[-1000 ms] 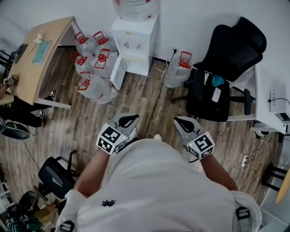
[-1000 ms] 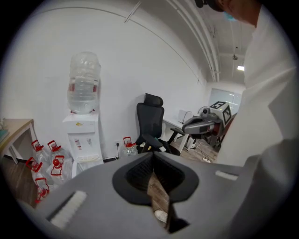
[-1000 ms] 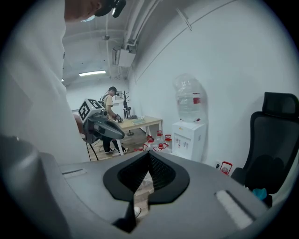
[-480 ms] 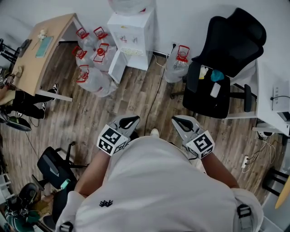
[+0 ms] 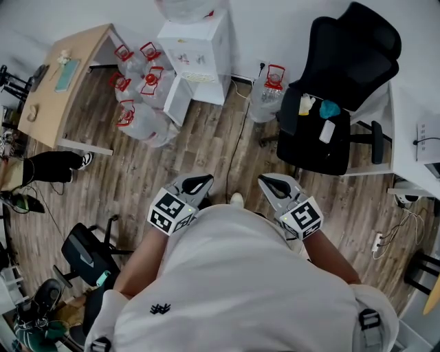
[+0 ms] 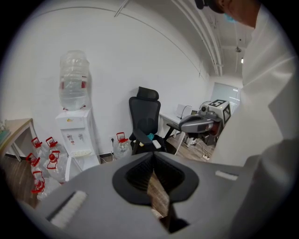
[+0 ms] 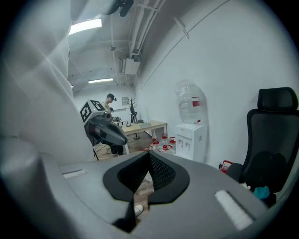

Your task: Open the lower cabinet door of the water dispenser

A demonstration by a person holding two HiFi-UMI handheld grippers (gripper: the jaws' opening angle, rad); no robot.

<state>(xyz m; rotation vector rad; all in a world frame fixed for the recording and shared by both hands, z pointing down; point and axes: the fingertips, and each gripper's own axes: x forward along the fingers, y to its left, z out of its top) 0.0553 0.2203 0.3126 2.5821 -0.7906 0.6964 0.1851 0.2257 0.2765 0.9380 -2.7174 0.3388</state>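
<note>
1. White water dispenser (image 5: pixel 194 58) stands against the far wall at the top of the head view, with a large clear bottle (image 5: pixel 185 8) upside down on top
2. Its lower cabinet door (image 5: pixel 177 103) is swung out from the front, angled toward the left side
3. Clear water jugs with red caps (image 5: pixel 137 89) are clustered on the floor just left of the dispenser, and one more jug (image 5: pixel 268 96) sits just to its right
4. A wooden desk (image 5: pixel 62 82) lies further left, and a black office chair (image 5: pixel 337 89) further right
5. Wood-plank floor (image 5: pixel 206 158) stretches between the dispenser and the person, who wears a white shirt (image 5: pixel 240 289)
6. The left gripper (image 5: pixel 196 184) is held close to the body, well apart from the dispenser; its jaws are closed tip to tip with nothing held
7. The right gripper (image 5: pixel 273 185) sits beside it, also near the body, its jaws likewise pressed together and empty
</note>
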